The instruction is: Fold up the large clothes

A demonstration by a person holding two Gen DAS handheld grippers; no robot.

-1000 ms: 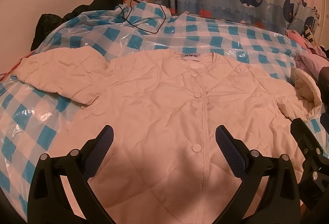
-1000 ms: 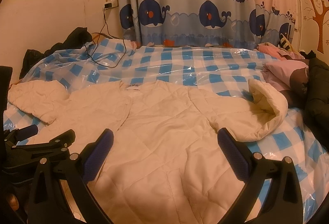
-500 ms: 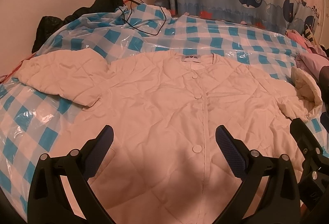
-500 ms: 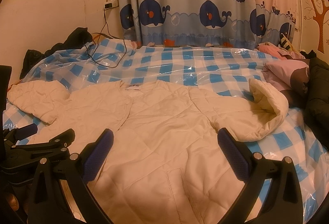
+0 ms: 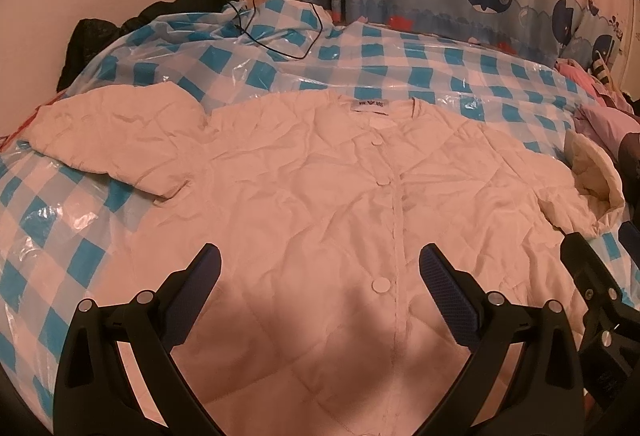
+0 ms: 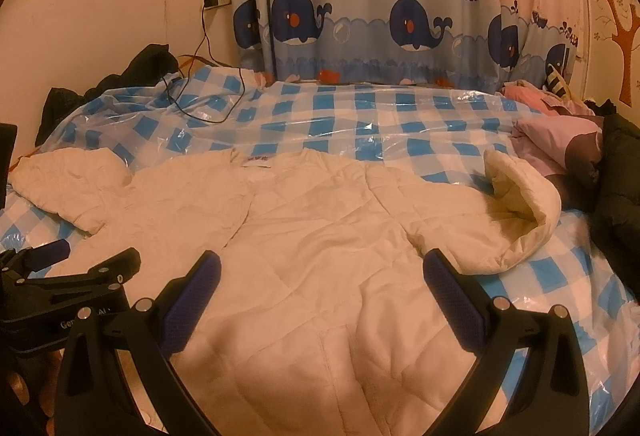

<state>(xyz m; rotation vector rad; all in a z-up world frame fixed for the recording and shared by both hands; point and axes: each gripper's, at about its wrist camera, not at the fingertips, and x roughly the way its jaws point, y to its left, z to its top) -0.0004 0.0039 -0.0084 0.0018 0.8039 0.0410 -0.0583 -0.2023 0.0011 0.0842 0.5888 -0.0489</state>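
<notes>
The cream quilted jacket (image 5: 320, 196) lies spread front-up across the middle of the frame on a blue-and-white checked plastic sheet (image 5: 360, 64), its neck label toward the top and its snap buttons running down the centre. One sleeve (image 5: 108, 132) reaches toward the left edge of the frame; the other sleeve (image 6: 516, 212), at the right, curls up so its cuff opening shows. The left gripper (image 5: 320, 272) sits at the bottom of its view with jaws spread wide and nothing between them — it hangs over the jacket's lower front. The right gripper (image 6: 322, 274) is likewise wide apart and holds nothing, low in its frame above the jacket's hem area. A whale-print curtain (image 6: 400, 24) fills the upper centre, and a black cable (image 5: 280, 36) trails across the sheet at upper left.
</notes>
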